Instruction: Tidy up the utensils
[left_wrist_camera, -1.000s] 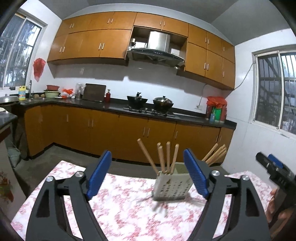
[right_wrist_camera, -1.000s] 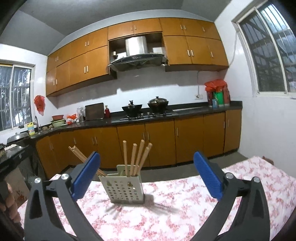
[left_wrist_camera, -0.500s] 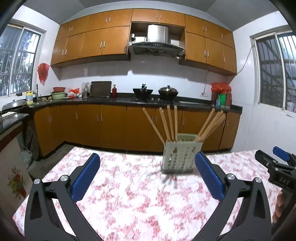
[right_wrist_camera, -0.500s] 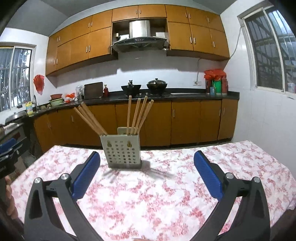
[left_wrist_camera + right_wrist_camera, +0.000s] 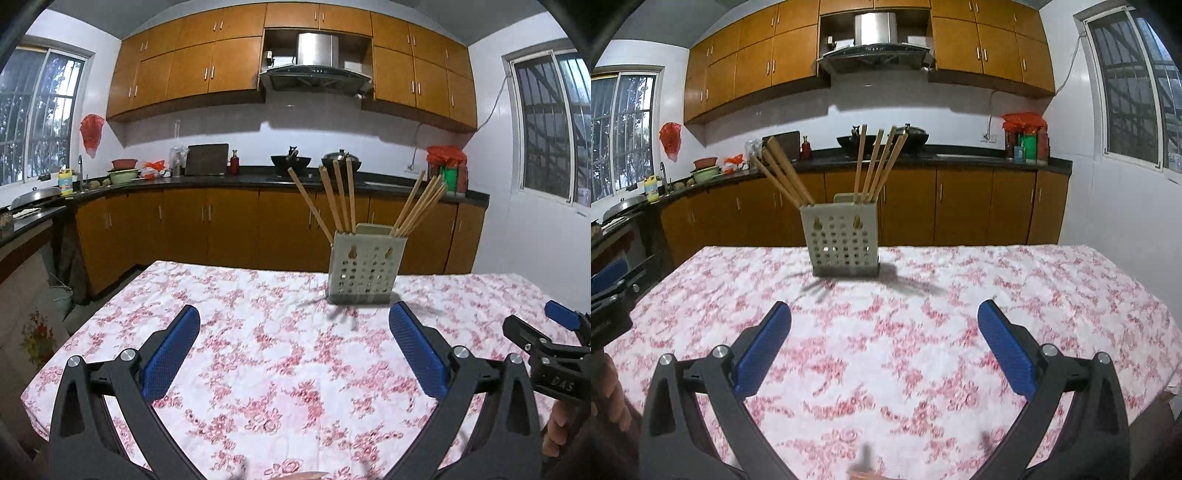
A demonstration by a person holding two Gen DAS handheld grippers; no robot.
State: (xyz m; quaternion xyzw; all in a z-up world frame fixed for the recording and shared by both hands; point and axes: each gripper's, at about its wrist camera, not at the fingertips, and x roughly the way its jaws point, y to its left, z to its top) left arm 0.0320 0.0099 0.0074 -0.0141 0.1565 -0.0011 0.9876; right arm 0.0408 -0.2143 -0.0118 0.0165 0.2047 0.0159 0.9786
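Two grippers are in my hands, both held above a table [image 5: 122, 314] covered in a white cloth with a pink flower print. My landmark is a pale perforated utensil holder [image 5: 365, 267] standing upright on the cloth toward the table's far edge. Wooden chopsticks [image 5: 341, 197] stand in the holder in two clusters: one group leans toward one side, and a tighter bunch [image 5: 419, 205] fans out toward the other.

My left gripper [image 5: 293, 345] hangs short of the holder and slightly to its left, well apart from it. Its blue-padded fingers [image 5: 170, 350] are spread wide with nothing between them, only tablecloth below.

My right gripper [image 5: 884, 343] also sits on the near side of the holder [image 5: 842, 243], a little to its right, not touching it. Its blue pads [image 5: 1006, 349] are likewise spread wide and hold nothing. From this side the chopsticks [image 5: 783, 173] show clearly against the cabinets.

Behind the holder, past the table, runs a dark kitchen counter [image 5: 221, 177] with orange-brown cabinets [image 5: 229, 229] below and above, and a wok [image 5: 291, 160] on the stove.
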